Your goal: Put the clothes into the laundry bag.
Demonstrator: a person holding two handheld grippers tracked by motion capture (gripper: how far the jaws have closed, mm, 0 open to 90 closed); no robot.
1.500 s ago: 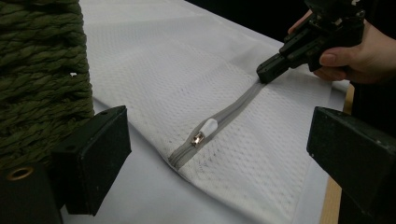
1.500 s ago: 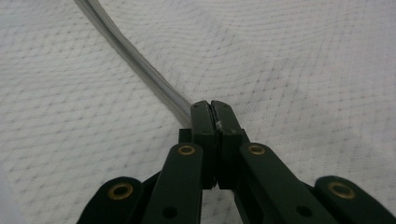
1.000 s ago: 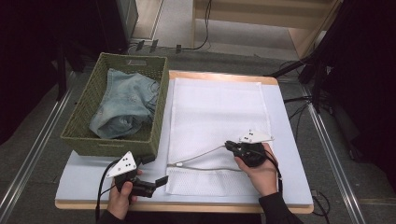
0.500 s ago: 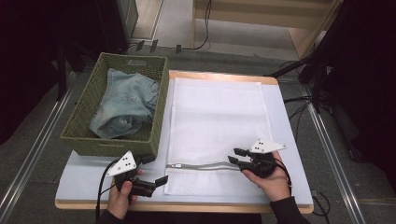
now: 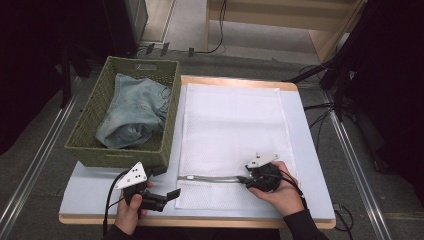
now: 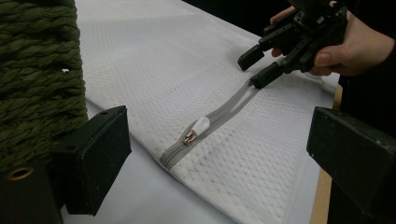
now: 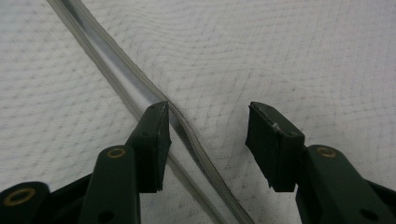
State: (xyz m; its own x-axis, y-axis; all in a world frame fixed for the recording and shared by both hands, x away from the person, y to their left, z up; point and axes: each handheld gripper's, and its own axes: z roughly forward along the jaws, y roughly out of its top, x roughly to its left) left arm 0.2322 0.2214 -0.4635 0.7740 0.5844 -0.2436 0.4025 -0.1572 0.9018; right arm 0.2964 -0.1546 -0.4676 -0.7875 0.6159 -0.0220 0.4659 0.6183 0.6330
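A white mesh laundry bag [image 5: 230,125] lies flat on the table, its grey zipper [image 5: 212,179] running along the near edge. The zipper pull [image 6: 189,137] sits at the left end, and the grey tape is parted to its right. My right gripper [image 5: 243,179] is open at the zipper's right end; in the right gripper view [image 7: 208,140] its left jaw rests on the grey zipper tape [image 7: 187,126]. My left gripper [image 5: 173,193] is open and low at the bag's near left corner. In the left gripper view [image 6: 219,158] it looks along the zipper toward the right gripper [image 6: 259,65].
A green woven basket [image 5: 120,155] holding a blue denim garment [image 5: 132,107] stands at the table's left, its wall [image 6: 37,84] close beside my left gripper. Bare table [image 5: 310,150] runs along the bag's right side. Cables and stands surround the table on the floor.
My right gripper has moved toward the near edge. The zipper tape that arched up to it now lies flatter along the bag's edge. The left gripper has stayed put.
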